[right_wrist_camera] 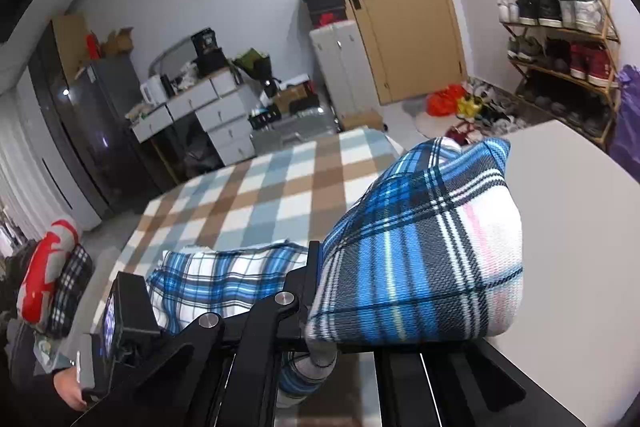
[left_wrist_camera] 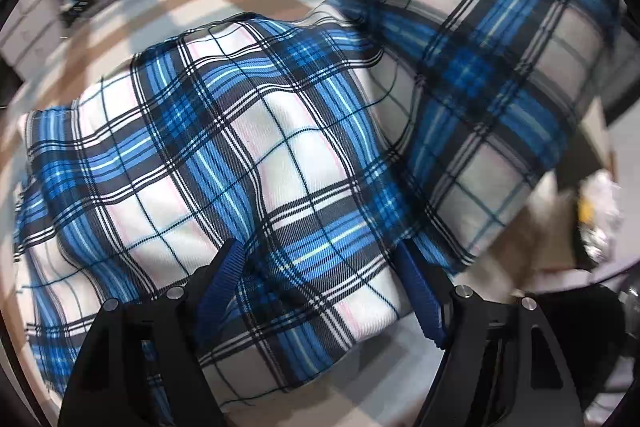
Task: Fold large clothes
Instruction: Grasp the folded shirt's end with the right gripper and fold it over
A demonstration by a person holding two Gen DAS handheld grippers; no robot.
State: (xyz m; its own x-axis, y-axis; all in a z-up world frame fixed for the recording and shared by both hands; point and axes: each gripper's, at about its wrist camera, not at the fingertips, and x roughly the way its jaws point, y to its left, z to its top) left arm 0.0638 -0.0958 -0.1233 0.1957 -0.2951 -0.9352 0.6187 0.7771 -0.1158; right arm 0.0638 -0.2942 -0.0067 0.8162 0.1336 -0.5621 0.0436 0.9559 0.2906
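Under the left claw (left_wrist_camera: pixel 320 267), jaws apart, the plaid cloth (left_wrist_camera: pixel 224 155) lies flat, its lifted flap rising far-right toward the right claw (right_wrist_camera: pixel 316 291), clamped on it.

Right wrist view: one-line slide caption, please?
Right tongs shut on blue-and-white plaid cloth, lifted above brown-and-blue checked bedspread.

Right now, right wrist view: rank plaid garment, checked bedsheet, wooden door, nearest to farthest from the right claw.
1. Plaid garment: clamped in the right claw, bunched over it.
2. Checked bedsheet: beyond the garment, centre.
3. Wooden door: far wall, upper right.
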